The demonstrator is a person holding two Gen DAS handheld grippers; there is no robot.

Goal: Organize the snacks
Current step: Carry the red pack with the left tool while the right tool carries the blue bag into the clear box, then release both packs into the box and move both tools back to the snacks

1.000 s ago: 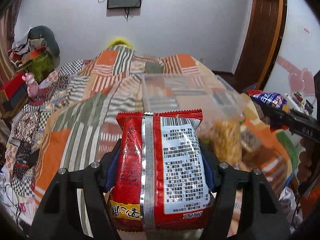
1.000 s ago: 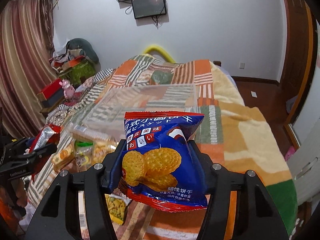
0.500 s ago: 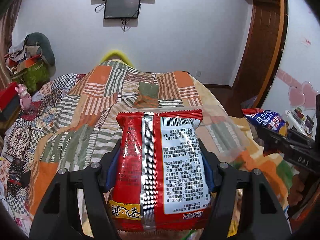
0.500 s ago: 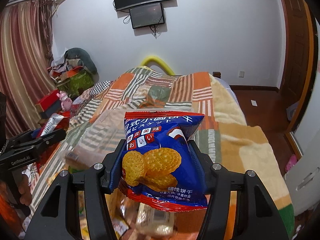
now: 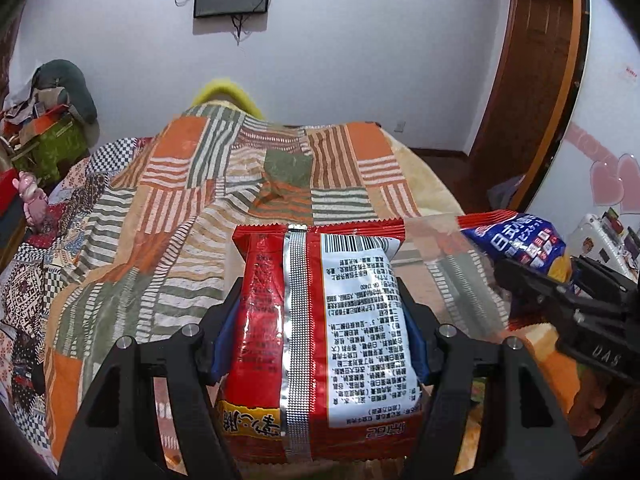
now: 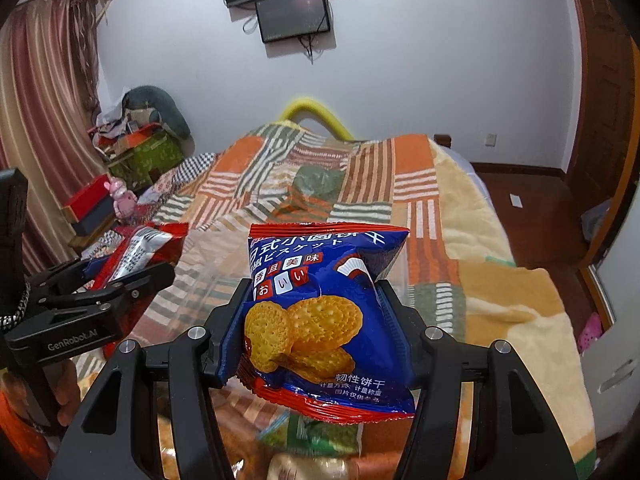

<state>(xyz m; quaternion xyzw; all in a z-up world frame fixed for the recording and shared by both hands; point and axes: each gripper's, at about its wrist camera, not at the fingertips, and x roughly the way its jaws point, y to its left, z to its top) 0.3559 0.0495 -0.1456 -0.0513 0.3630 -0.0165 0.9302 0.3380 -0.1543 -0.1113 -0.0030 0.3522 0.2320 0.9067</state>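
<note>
- The red snack packet [image 5: 320, 340] sits between the fingers of my left gripper [image 5: 320, 340], its back turned to the camera: a white panel of small print, a barcode near the top edge, a silver seam down the middle.
- Both blue pads of that gripper press into the packet's sides, so my left tool is clamped on it and holds it clear of the bed.
- The blue biscuit packet [image 6: 326, 312] is pinched the same way in my right gripper [image 6: 316, 320], front side to the camera, with round golden biscuits printed on it and a red crimped lower edge hanging free below the pads.
- From the left wrist camera the biscuit packet [image 5: 524, 248] shows at the right, in the black jaws of my other tool; from the right wrist camera the red packet [image 6: 138, 248] shows at the left, likewise gripped.
- A clear plastic box [image 5: 452, 272] lies just behind and between the two packets; its walls are see-through and I cannot make out its full outline.
- More snack packs [image 6: 324, 436] lie low in the right wrist view, under the biscuit packet, blurred.
- All of this is over a bed with a patchwork blanket [image 5: 192, 208] in orange, green and striped squares.
- A dark screen [image 6: 294, 16] hangs on the white wall beyond.
</note>
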